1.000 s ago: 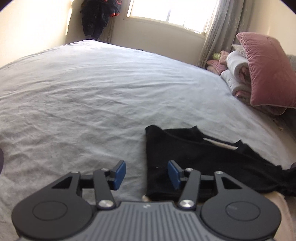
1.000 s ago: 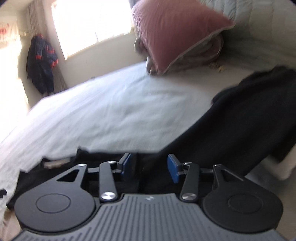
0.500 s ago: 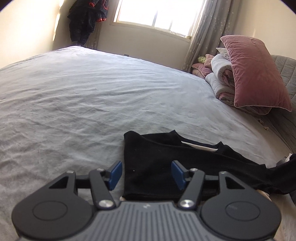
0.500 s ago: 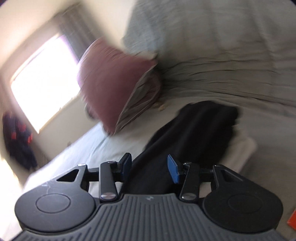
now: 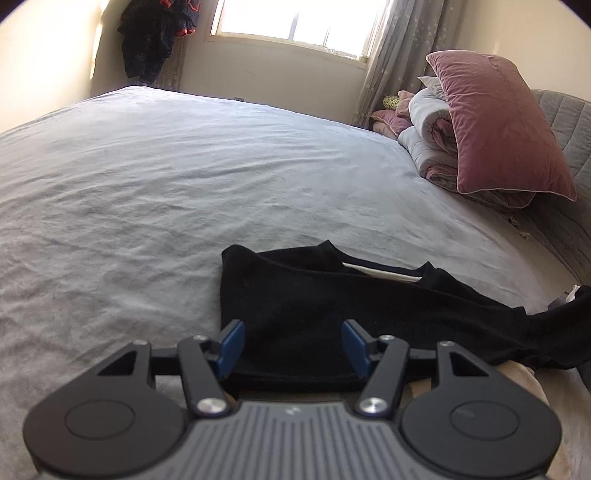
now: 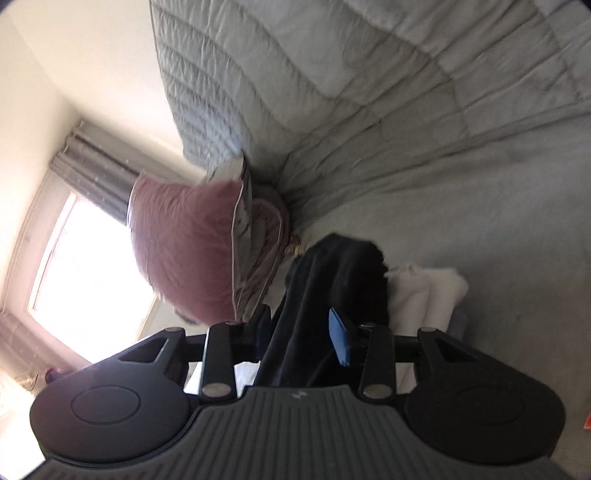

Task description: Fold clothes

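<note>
Black knit garment (image 5: 295,314) lies partly flattened on the wrinkled pale grey bedsheet (image 5: 184,192), near the bed's close edge, with a white strip (image 5: 380,273) showing at its neckline and one end trailing off to the right toward the edge of the left wrist view. The left gripper (image 5: 293,345) hovers low over the near hem, its blue-padded fingers (image 5: 231,345) spread wide with the cloth lying between and below them, nothing pinched. The right gripper (image 6: 301,332) is rolled sharply sideways, so its view is tilted and somewhat blurred; a hanging fold of the same black fabric (image 6: 332,280) runs up between its fingers (image 6: 340,341), which stand apart, and whether either pad touches the cloth cannot be told. A dusty-pink velvet pillow (image 5: 495,122) leans on a rolled grey quilt (image 5: 428,133) by the padded grey headboard (image 6: 332,74). Dark clothing (image 5: 155,33) hangs beside the bright window (image 5: 295,18).
</note>
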The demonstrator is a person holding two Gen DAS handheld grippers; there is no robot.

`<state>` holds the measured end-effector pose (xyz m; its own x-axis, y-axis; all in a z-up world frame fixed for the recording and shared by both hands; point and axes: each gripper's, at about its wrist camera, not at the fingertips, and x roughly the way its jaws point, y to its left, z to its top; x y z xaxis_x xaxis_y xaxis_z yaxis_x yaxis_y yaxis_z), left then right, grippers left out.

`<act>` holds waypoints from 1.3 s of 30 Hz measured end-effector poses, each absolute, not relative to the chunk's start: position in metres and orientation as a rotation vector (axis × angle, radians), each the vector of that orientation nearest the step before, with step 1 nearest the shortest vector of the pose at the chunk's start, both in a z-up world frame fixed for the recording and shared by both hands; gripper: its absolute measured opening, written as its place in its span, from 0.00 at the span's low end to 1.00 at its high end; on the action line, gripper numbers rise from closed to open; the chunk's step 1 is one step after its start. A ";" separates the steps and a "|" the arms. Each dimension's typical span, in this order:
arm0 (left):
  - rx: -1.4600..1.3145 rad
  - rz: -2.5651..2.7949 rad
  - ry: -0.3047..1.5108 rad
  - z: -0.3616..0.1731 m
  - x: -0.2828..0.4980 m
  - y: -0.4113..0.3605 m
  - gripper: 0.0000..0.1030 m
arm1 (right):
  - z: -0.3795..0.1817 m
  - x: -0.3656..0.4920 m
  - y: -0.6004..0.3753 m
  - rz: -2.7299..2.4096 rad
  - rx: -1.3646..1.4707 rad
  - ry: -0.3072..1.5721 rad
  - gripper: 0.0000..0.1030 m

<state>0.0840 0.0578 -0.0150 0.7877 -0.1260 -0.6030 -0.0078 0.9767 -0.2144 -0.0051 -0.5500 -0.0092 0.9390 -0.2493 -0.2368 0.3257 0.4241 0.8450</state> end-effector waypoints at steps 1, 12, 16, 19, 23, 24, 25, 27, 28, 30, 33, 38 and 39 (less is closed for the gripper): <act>-0.212 -0.064 0.662 -0.015 0.084 0.058 0.58 | -0.010 -0.005 -0.551 -0.365 1.081 0.079 0.39; -0.230 -0.069 0.676 -0.016 0.086 0.058 0.58 | -0.021 0.001 -0.547 -0.376 1.091 0.129 0.39; -0.230 -0.070 0.682 -0.018 0.087 0.058 0.58 | -0.022 0.005 -0.545 -0.387 1.072 0.130 0.27; -0.232 -0.070 0.687 -0.018 0.088 0.058 0.58 | -0.018 0.010 -0.543 -0.394 1.031 0.122 0.22; -0.235 -0.075 0.693 -0.019 0.090 0.057 0.58 | -0.019 0.020 -0.542 -0.401 0.995 0.131 0.16; -0.236 -0.076 0.694 -0.019 0.091 0.057 0.58 | -0.019 0.021 -0.540 -0.405 0.986 0.133 0.07; -0.239 -0.075 0.696 -0.019 0.092 0.058 0.58 | -0.018 0.021 -0.539 -0.406 0.974 0.125 0.07; -0.246 -0.073 0.697 -0.019 0.093 0.059 0.58 | -0.012 0.022 -0.534 -0.405 0.950 0.102 0.07; -0.250 -0.074 0.697 -0.019 0.093 0.059 0.58 | -0.007 0.022 -0.531 -0.398 0.933 0.088 0.07; -0.258 -0.081 0.694 -0.017 0.094 0.060 0.58 | 0.006 0.023 -0.522 -0.371 0.889 0.060 0.07; -0.262 -0.091 0.689 -0.014 0.095 0.060 0.58 | 0.026 0.030 -0.503 -0.314 0.817 0.037 0.07; -0.274 -0.107 0.689 -0.012 0.094 0.062 0.58 | 0.052 0.046 -0.461 -0.187 0.757 0.029 0.07; -0.276 -0.110 0.687 -0.011 0.094 0.063 0.58 | 0.057 0.049 -0.452 -0.161 0.745 0.027 0.07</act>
